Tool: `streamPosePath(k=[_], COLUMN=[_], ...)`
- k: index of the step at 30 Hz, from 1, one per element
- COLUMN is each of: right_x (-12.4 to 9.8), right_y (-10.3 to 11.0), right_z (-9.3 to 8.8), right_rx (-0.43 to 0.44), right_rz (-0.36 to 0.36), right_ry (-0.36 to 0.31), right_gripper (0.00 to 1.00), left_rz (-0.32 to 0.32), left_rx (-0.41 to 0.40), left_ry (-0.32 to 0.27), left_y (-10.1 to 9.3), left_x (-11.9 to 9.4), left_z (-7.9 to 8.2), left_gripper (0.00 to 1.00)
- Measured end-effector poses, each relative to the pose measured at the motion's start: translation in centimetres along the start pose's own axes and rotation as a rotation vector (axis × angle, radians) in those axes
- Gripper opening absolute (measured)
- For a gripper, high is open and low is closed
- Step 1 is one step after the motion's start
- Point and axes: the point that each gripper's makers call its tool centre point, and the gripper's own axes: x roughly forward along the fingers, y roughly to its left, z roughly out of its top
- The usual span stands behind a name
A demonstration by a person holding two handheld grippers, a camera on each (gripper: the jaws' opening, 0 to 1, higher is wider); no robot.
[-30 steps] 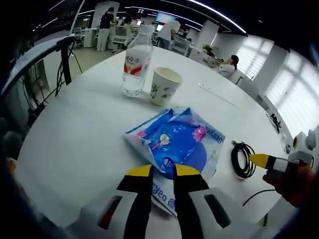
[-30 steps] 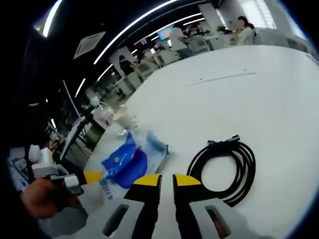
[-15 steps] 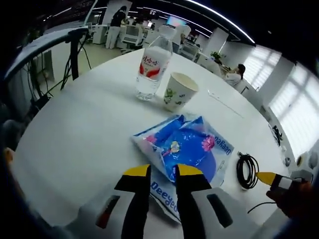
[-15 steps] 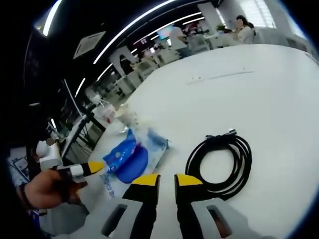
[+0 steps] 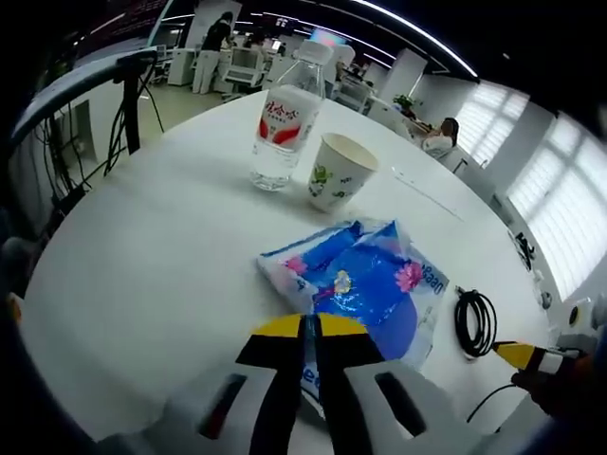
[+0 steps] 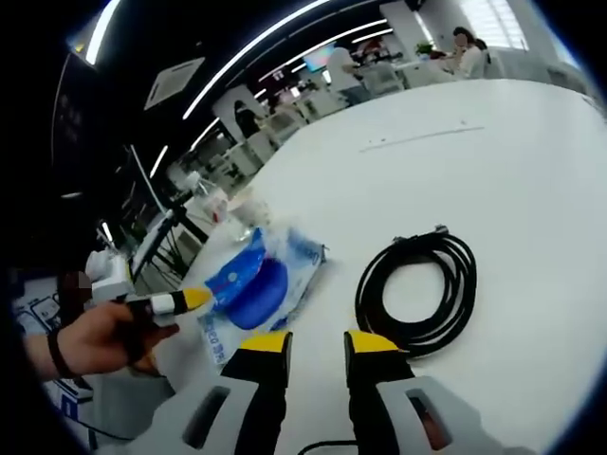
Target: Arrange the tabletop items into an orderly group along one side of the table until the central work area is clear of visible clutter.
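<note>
Open-plan office behind the round white table point(image 5: 142, 275) — bright windows point(image 5: 560, 204) ran beside it, long ceiling light strips point(image 6: 256, 47) curved overhead, desks and chairs point(image 5: 242, 68) stood beyond the table's far edge, people among them.

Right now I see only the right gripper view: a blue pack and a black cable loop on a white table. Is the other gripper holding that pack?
Observer: Yes. In the left gripper view, the left gripper has its jaws pressed together on the near edge of the blue pack.
Operator: What are the blurry things beyond the pack?
Observer: A clear water bottle with a red label and a paper cup with a green print. Both stand upright, side by side.
Operator: Is the cup full?
Observer: What shows of its inside is bare pale wall. Its bottom is hidden.
</note>
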Motion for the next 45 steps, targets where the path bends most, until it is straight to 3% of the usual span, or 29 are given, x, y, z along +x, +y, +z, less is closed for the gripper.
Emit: streamPosePath(k=[7,10,18,32,37,45], right_x=[0.2,1.2,2.1,1.3,1.1,0.1], right_y=[1.2,2.6,4.1,2.1,0.1,-1.5], right_z=[-0.5,-0.4,-0.5,-0.2,0.2,-0.2], right_rx=[-0.014,-0.036,-0.036,0.014,0.035,0.057], right_rz=[0.022,0.058,0.075,0.003,-0.032,-0.084], right_ry=[0.023,0.028,0.025,0.008,0.000,-0.013], right_gripper=[0.25,0.27,0.27,0.23,0.21,0.12], left_rz=[-0.008,-0.024,-0.058,-0.163,-0.184,-0.203], left_rx=[0.069,0.108,0.164,0.291,0.317,0.345], left_ry=[0.019,0.037,0.052,0.095,0.104,0.110], left_y=[-1.2,-1.9,-3.9,-8.6,-9.6,-10.3], left_x=[-0.9,-0.2,-0.2,0.1,0.0,0.0], left_z=[-0.9,-1.3,-1.7,-3.8,-4.2,-4.6], left_gripper=[0.00,0.00,0.00,0.00,0.00,0.00])
